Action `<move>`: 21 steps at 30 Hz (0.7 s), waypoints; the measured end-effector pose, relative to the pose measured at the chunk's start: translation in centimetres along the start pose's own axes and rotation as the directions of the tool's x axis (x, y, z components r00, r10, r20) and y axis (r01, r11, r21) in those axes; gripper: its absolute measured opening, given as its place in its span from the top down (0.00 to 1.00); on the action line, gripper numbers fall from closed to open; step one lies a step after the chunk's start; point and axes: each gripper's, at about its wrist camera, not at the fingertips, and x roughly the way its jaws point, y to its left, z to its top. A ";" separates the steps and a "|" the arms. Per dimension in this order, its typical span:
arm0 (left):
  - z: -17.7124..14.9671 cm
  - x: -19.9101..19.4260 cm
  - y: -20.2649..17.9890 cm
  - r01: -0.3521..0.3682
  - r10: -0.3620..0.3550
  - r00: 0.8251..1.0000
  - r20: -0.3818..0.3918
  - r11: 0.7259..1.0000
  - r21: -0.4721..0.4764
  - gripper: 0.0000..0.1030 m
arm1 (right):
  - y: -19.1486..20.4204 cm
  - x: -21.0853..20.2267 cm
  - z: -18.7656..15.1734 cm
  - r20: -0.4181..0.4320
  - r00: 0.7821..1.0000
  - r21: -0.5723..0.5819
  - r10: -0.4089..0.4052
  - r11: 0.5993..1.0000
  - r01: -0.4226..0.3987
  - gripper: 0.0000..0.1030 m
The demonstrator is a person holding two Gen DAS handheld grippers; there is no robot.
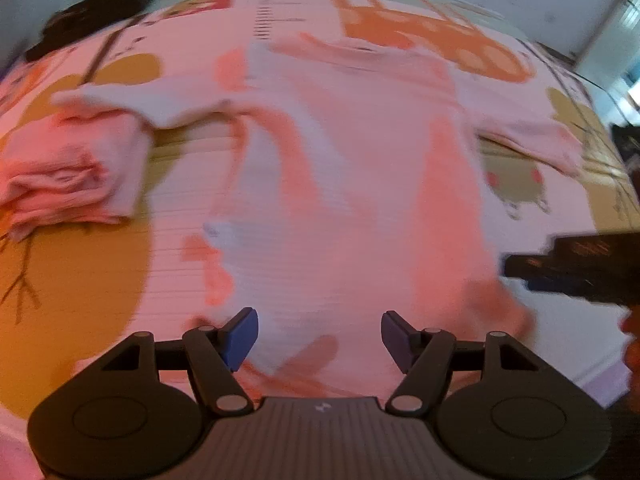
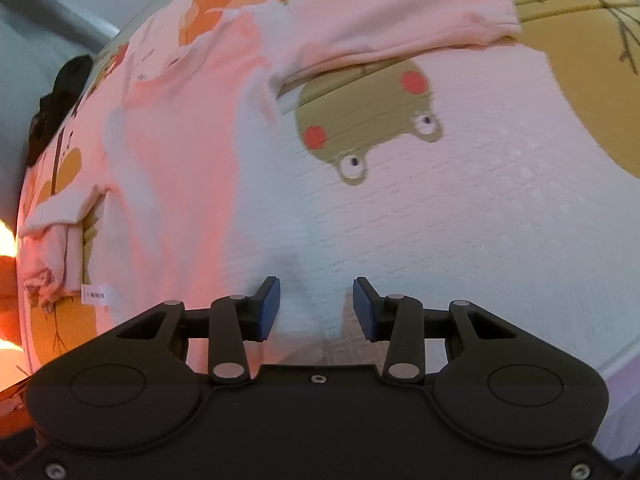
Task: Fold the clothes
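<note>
Pink cotton is most of what there is to see — a pale pink long-sleeved top [image 1: 344, 168] spread flat on a play mat [image 1: 80, 280] printed with mustard shapes, bare branches and an orange deer. Starting at the far left of the left wrist view, a dark bundle [image 1: 92, 16] sits at the mat's back edge, and below it a folded pink garment [image 1: 68, 172] lies in a soft stack, just beside the top's outstretched left sleeve. The top fills the middle, body running toward the camera, its hem close to the left gripper [image 1: 319, 338]. That gripper's blue pads stand wide apart above the hem with nothing pinched between them (the picture is smeared with motion, so fine creases are lost). Further right the other sleeve reaches out over a green frog print [image 1: 516, 188], and at the right edge the dark body of the other tool [image 1: 576, 268] pokes in.

From the right wrist view the right gripper [image 2: 316, 308] points steeply down at the mat just beside the top's edge; its pads are part-way apart and no cloth is clamped between them, though a low ridge of whitish fabric rises in the gap. To its left a small white label [image 2: 95, 294] shows at the garment's side, and above it the frog [image 2: 372, 120] peeks from under the sleeve
</note>
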 end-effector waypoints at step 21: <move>-1.5 4.0 -0.5 -0.098 0.104 0.989 -0.105 0.993 0.067 0.31 | 2.8 1.9 0.0 -0.007 0.997 -0.111 -0.073 0.991 0.072 0.95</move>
